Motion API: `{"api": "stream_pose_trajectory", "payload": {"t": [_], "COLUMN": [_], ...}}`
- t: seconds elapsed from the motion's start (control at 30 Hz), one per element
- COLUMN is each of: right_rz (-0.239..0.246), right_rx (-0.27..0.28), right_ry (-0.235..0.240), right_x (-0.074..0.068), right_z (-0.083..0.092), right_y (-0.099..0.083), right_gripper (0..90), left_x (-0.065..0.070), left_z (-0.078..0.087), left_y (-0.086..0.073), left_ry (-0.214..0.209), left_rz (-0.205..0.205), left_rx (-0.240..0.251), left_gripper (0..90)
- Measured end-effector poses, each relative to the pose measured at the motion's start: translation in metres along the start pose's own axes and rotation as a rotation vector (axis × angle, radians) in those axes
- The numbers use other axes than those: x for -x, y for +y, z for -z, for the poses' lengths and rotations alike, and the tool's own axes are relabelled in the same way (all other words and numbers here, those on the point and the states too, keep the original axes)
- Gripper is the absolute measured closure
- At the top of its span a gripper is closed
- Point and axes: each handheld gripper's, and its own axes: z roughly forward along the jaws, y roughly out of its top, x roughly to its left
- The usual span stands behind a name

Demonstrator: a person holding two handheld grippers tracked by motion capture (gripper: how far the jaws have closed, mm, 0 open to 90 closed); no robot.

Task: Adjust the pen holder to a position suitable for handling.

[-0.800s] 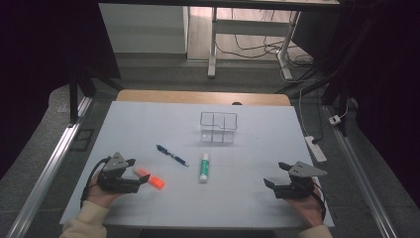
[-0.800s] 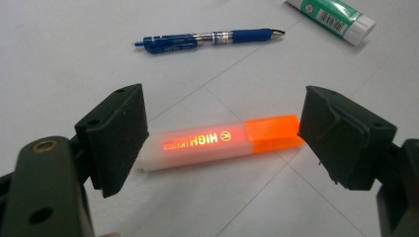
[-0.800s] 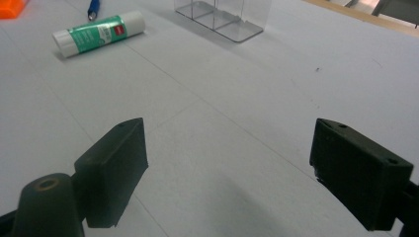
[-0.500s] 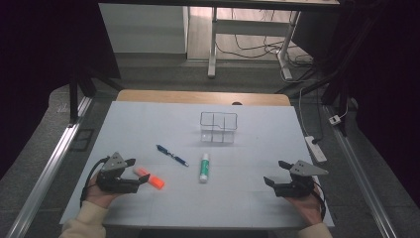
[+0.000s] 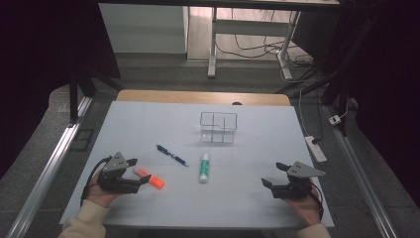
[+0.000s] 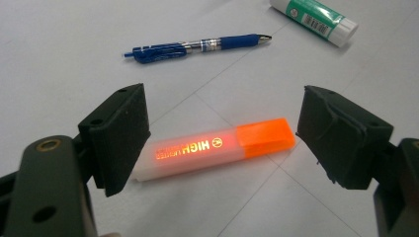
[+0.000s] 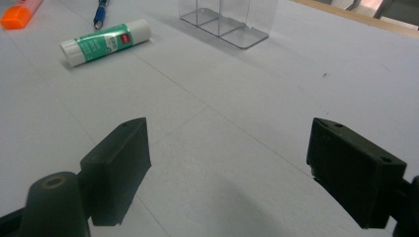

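Left gripper (image 6: pixel 222 143) stands with jaws spread wide around the orange highlighter with a frosted plastic barrel (image 6: pixel 217 148), pads not pressing it. Right gripper (image 7: pixel 227 168) hovers released over bare white table (image 7: pixel 237 123).

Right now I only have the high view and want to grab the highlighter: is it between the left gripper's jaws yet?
Observer: The orange highlighter lies lengthwise between the left gripper, its jaws open and not pressing it.
Operator: Which end is the cap?
Observer: The orange cap is by the jaw on the right of the left gripper view.
Operator: Any print?
Observer: It reads HIGH.
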Motion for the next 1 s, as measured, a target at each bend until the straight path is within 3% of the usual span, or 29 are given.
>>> {"api": "stream_pose_trajectory", "payload": {"t": [0.6,1.0], "right_rz": [-0.025,-0.008], "right_rx": [0.007,0.0], "right_ry": [0.03,0.034], "right_x": [0.002,0.001], "right_z": [0.001,-0.003], "right_y": [-0.001,0.001], "right_gripper": [18.0,18.7], "left_x": [0.001,-0.002], "left_z": [-0.003,-0.006], "left_y": [0.006,0.011], "left_ry": [-0.011,-0.026], "left_rz": [-0.049,-0.085], "left_rx": [-0.026,-0.064], "left_gripper": [21.3,22.1]}}
